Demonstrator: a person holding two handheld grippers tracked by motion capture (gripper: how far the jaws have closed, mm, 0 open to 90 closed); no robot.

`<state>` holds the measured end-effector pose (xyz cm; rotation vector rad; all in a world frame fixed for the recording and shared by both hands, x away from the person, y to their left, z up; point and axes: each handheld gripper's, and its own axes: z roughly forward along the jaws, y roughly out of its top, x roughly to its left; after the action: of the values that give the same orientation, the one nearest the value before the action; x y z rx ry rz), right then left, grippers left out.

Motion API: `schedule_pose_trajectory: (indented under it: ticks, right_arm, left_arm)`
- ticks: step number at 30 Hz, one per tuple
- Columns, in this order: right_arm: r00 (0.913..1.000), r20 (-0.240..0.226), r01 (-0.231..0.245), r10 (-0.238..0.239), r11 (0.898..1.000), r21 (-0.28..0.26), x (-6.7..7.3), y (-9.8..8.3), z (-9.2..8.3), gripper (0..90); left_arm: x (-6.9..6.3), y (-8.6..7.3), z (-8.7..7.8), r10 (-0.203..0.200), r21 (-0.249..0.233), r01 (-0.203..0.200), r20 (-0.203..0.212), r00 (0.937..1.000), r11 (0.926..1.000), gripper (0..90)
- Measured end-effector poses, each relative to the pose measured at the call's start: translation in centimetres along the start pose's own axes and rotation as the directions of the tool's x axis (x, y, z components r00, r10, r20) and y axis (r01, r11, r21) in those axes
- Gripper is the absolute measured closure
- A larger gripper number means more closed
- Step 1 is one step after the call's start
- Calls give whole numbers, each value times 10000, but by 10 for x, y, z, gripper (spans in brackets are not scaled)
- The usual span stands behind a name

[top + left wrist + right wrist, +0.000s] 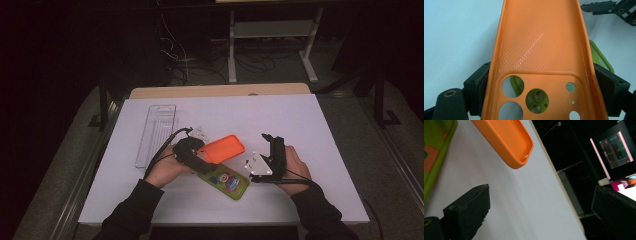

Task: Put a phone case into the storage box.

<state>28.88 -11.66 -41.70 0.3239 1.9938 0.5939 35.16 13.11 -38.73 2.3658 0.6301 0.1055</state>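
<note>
Tongs in the left hand, the left gripper [199, 151], pinch the orange phone case [224, 148] across its width at the camera-hole end. In the left gripper view the two black jaws press on the case's [541, 42] long side walls, one on each side, and the open inside of the case faces the camera while the rest of the case runs straight out ahead of the jaws. Through its cut-outs a green shape shows below.

That green thing is the green phone case [225, 181], printed with a colourful picture; it lies flat on the white table [310, 125] just under and beside the left gripper's jaws, between the two hands, and the orange case's lower edge overlaps or touches its upper corner.

Spread wide, the right gripper [271, 141] grips nothing. It sits to the right of both cases, near them but apart. In the right gripper view the orange case [506, 140] hangs ahead and to the left of the gaping jaws, with bare tabletop between them.

Beyond the left gripper, farther up the table, lies a clear plastic tray [156, 134].
</note>
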Motion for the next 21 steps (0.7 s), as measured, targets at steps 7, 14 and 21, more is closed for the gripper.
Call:
schedule_pose_trajectory:
  ticks: [7,14,21]
  right_arm:
    - [9895,633,1303,-1300,9915,-11,7,4,0,11]
    - [9664,1020,2369,-2361,9715,40,12,7,0,11]
    - [9535,942,2883,-2864,9575,-73,16,12,0,41]
  left_arm:
    - [-1,0,0,-254,-132,254,-38,9997,9996,158]
    - [1,0,-2,-27,69,27,-55,10000,10000,158]
    - [0,1,-5,11,49,-11,-83,10000,10000,158]
